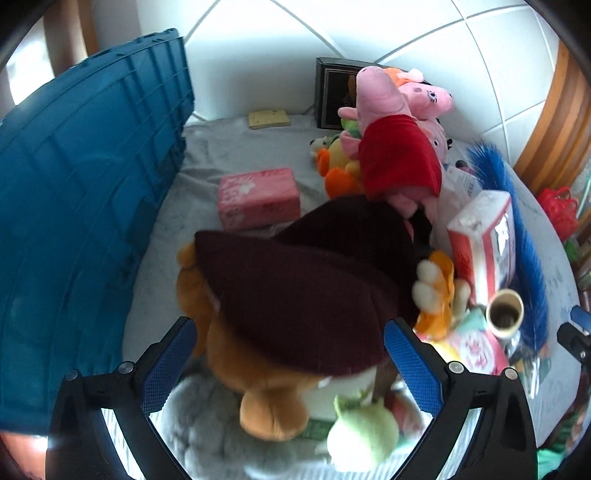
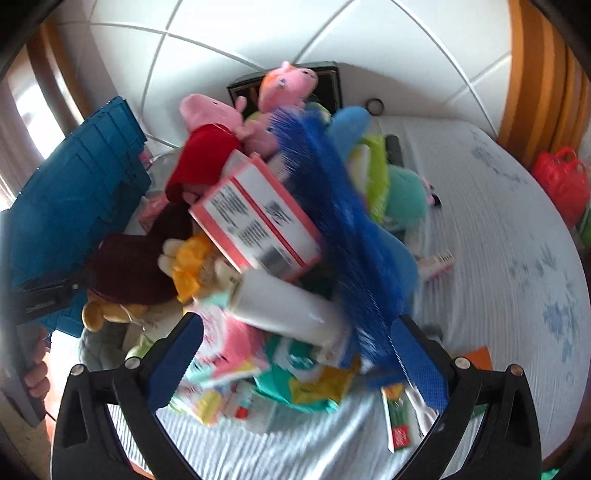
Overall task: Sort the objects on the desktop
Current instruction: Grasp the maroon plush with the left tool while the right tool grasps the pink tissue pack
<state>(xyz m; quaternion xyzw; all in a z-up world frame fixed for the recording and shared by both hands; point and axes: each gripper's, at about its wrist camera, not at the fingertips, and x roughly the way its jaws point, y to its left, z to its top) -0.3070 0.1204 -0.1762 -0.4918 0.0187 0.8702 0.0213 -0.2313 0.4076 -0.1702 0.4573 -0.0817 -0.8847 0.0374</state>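
Left gripper (image 1: 288, 354): jaws spread wide around the brown plush bear (image 1: 236, 354) in its maroon hat, pads not visibly touching; right gripper (image 2: 295, 354): jaws released above the white roll (image 2: 284, 306), beside the blue brush (image 2: 332, 206); blue crate (image 1: 81, 177) stands left of the pile

1. Both wrist views are bright with soft daylight; the white tiled wall (image 1: 406, 33) is nearly blown out.
2. Strong light enters at the far left of each view, washing out that edge.
3. Fisheye bending curves the tile lines and the blue crate (image 1: 74, 184); black vignette fills the corners.
4. Motion blur smears the blue brush (image 2: 332, 206) and the packets (image 2: 258, 373) near the right gripper; the plush toys (image 1: 288, 295) look soft too.
5. Shadows are faint.
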